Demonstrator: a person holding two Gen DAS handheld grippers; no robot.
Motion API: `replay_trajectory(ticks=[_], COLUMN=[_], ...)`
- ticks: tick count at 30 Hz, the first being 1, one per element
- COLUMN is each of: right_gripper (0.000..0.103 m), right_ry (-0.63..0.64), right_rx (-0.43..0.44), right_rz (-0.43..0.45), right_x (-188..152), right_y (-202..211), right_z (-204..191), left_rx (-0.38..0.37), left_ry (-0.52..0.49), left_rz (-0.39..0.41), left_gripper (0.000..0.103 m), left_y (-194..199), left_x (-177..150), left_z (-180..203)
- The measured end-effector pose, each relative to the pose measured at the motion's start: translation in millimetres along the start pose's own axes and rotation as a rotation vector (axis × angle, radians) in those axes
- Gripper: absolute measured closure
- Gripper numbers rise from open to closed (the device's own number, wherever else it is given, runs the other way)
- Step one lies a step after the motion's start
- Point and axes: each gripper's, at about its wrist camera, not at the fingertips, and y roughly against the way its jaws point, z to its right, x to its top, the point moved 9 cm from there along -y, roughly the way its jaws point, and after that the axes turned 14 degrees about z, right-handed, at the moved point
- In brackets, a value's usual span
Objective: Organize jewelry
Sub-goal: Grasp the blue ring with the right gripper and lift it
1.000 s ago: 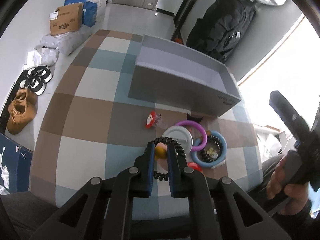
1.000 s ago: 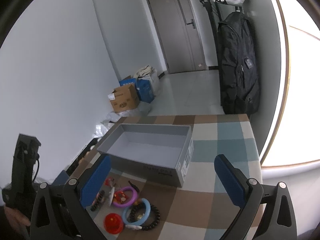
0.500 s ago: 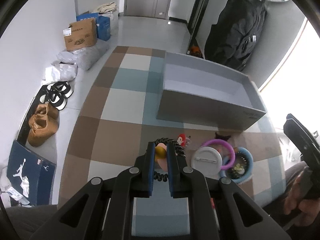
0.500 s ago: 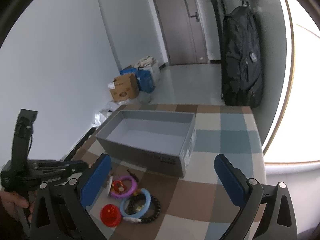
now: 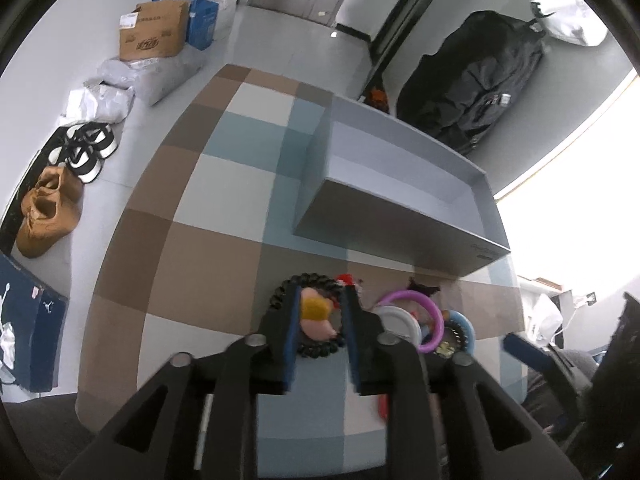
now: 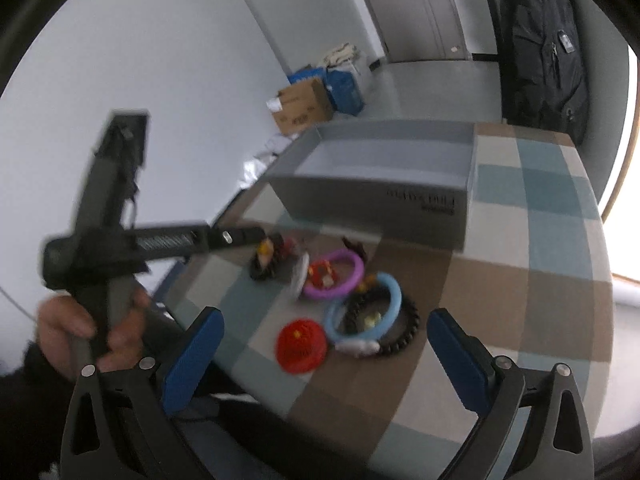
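My left gripper (image 5: 322, 300) is shut on a black bead bracelet (image 5: 286, 292) with a yellow and pink charm (image 5: 314, 314), held just above the checked table; it also shows in the right wrist view (image 6: 266, 260). A purple ring (image 6: 336, 274), a light blue ring (image 6: 364, 308), a second black bead bracelet (image 6: 404, 330) and a red round piece (image 6: 302, 344) lie in front of the open grey box (image 6: 380, 184). My right gripper (image 6: 324, 344) is open and empty, above the table's near edge.
The grey box (image 5: 400, 184) stands at the far side of the checked table (image 5: 200, 240). A black backpack (image 5: 472, 80) leans behind it. Shoes (image 5: 48, 200) and cardboard boxes (image 5: 154, 32) sit on the floor to the left.
My left gripper has carried the black bracelet left and toward the grey box. My right gripper has tilted down and closer to the jewelry pile.
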Motion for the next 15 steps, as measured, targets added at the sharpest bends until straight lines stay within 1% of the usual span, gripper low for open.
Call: replay_trajectory(ticks=[1,2,4,6,10,15], right_gripper=[0.006,0.010,0.014,0.023,0.029,0.052], right_ry=[0.014,0.028,0.045,0.059,0.068,0.042], right_rx=[-0.016,-0.033,-0.054,-0.061,-0.073,-0.074], right_rz=[-0.009,-0.020,-0.037,-0.043,-0.031,-0.042], right_x=[-2,-4,-6,-7,-6,-6], right_y=[-2,-6,-12,-17,-16,-22], right_z=[2,4,8,9,8,13], left_rx=[0.001,-0.002,-0.006,-0.035,-0.055,-0.088], left_ry=[-0.008,-0.016,-0.020,-0.016,-0.015,-0.004], left_rz=[0.009,0.025,0.040,0.045,0.044,0.016], left_gripper=[0.071,0.069,0.069,0.069,0.069,0.069], left_y=[3,7,11,15,17,14], left_x=[0,0,1,0,0,-7], left_z=[2,4,8,12,15,18])
